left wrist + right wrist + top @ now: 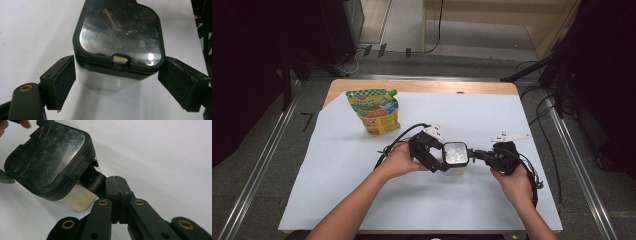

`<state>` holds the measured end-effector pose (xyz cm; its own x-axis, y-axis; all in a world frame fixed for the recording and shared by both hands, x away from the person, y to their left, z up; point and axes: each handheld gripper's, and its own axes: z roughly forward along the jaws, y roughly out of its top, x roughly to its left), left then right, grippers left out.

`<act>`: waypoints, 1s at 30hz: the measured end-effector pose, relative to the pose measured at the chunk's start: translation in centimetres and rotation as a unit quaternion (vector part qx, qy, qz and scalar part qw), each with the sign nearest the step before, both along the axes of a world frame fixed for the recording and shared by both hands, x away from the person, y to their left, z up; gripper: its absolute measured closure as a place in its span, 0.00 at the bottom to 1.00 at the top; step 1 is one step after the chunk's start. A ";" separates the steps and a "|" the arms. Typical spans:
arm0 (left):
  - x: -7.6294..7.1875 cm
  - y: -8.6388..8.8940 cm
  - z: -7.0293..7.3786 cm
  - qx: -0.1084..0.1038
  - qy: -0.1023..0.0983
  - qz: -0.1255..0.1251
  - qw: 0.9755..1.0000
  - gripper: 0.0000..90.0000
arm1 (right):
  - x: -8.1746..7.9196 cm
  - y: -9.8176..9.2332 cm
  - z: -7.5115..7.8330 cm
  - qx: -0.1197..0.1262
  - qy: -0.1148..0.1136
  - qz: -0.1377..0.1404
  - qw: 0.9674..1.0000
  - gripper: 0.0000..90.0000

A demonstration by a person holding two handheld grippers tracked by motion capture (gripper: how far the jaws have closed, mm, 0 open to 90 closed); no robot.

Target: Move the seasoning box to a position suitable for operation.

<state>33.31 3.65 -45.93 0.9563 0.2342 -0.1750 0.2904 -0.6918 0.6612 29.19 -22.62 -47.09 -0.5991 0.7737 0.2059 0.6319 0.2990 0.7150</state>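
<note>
My left claw (438, 159) sits at centre frame in the high view, jaws wide, one either side of the container (455, 157). In the left claw view the pads (62, 81) stand just off the container's (120, 47) walls, a small gap on both sides, nothing pinched.

My right claw (479, 156) comes in from the right of the high view, jaws fully closed. In the right claw view the closed tips (115, 185) sit against a black tab (93, 181) that sticks out under the container's lid; can't tell if the tab is actually clamped between them.

The container is a clear square box with a black-rimmed, shiny lid (48, 155), resting on the white surface (362, 175) at centre frame in the high view, between my two claws. In the right claw view it fills the upper left, the lid tilted towards the camera.

A green and yellow pouch (374, 110) with a green cap stands at the upper left of the surface, well apart from the container.
</note>
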 end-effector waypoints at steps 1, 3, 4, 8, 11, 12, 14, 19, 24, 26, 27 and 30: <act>0.0 -0.2 -0.1 0.002 -0.004 0.001 1.000 0.17 | 0.0 0.0 0.0 0.000 0.000 0.000 1.000 1.00; 0.0 -0.6 -0.3 0.006 -0.007 0.002 1.000 0.17 | 0.0 0.0 0.0 0.001 0.000 -0.002 1.000 1.00; 0.0 -0.7 -0.4 0.005 -0.010 0.002 1.000 0.17 | 0.0 0.0 0.0 0.001 0.000 -0.003 1.000 1.00; -0.1 -0.9 -0.3 0.003 -0.024 -0.004 1.000 0.17 | 0.0 0.0 -0.1 0.003 0.000 -0.005 1.000 1.00; -0.3 -1.0 -0.1 0.006 -0.038 -0.005 0.999 0.18 | 0.0 0.0 -0.1 0.004 -0.001 -0.006 1.000 1.00; -0.2 -1.0 0.0 0.010 -0.037 -0.006 0.999 0.18 | 0.0 0.0 -0.1 0.004 -0.001 -0.006 1.000 1.00; -0.1 -1.1 0.1 0.015 -0.028 -0.005 0.999 0.18 | 0.0 0.0 -0.1 0.004 -0.001 -0.007 1.000 1.00; -0.2 -1.3 0.6 0.026 -0.040 -0.013 0.999 0.18 | -0.1 0.1 -0.1 0.004 0.001 -0.009 1.000 1.00; -0.3 -1.3 0.9 0.031 -0.048 -0.016 0.998 0.18 | -0.1 0.1 -0.1 0.005 0.001 -0.008 1.000 1.00; -0.3 -1.4 0.9 0.032 -0.048 -0.018 0.998 0.19 | -0.1 0.1 -0.1 0.005 -0.001 -0.007 1.000 1.00; -0.3 -1.4 1.0 0.033 -0.048 -0.018 0.998 0.19 | -0.1 0.1 -0.1 0.004 -0.002 -0.007 1.000 1.00; -0.3 -1.4 1.0 0.034 -0.049 -0.019 0.998 0.19 | -0.1 0.1 -0.1 0.004 -0.002 -0.005 1.000 1.00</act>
<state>32.99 2.21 -44.91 0.9763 0.2063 -0.0652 0.2000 -0.7452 0.6361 29.09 -22.53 -47.18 -0.5914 0.7787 0.2096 0.6325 0.2867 0.7195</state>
